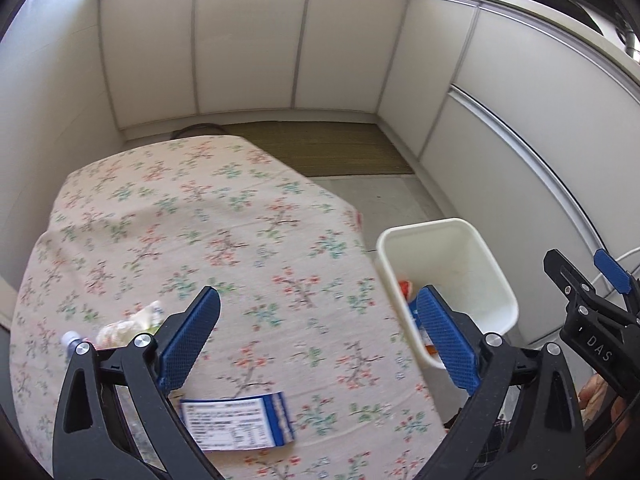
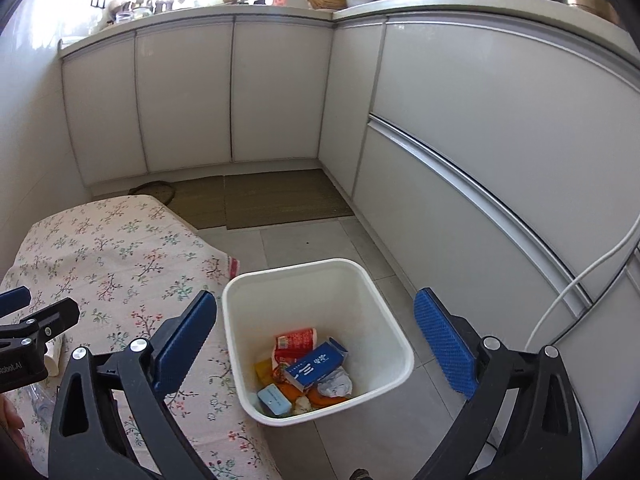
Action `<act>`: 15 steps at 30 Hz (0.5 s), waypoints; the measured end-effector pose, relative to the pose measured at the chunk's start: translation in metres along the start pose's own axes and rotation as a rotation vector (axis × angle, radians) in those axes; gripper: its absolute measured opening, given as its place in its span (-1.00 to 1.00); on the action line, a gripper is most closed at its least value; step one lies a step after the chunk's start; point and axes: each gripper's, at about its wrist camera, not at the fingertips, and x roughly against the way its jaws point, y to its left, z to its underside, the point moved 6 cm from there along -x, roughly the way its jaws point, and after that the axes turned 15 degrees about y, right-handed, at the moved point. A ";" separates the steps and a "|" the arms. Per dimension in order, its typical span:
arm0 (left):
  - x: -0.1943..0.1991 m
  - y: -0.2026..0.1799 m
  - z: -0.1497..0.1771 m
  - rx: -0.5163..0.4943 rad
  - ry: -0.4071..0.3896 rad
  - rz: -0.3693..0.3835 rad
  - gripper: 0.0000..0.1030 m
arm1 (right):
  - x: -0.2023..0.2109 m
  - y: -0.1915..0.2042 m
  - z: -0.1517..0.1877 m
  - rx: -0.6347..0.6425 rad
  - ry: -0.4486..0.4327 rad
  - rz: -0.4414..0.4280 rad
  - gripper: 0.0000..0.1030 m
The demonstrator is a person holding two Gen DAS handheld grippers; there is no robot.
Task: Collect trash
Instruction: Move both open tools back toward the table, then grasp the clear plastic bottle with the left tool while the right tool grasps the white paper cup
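My left gripper is open and empty above the near part of the floral-cloth table. Below it lies a blue-and-white packet. A crumpled pale wrapper and a clear bottle with a pale cap lie behind its left finger. A white bin stands on the floor by the table's right edge, holding a red can, a blue carton, crumpled paper and other scraps. My right gripper hangs open and empty above the bin.
White kitchen cabinets wrap the corner behind and to the right, with a cluttered counter on top. Brown mats cover the floor at the cabinets. A white cable hangs at the right. The right gripper shows beside the bin.
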 end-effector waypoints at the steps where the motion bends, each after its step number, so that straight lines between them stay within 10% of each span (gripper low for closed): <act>1: 0.002 0.007 0.002 0.011 -0.001 -0.012 0.84 | 0.000 0.009 -0.001 0.015 0.000 -0.007 0.87; 15: 0.018 0.151 0.049 0.283 0.039 -0.167 0.84 | 0.007 0.139 0.001 0.184 0.009 -0.150 0.87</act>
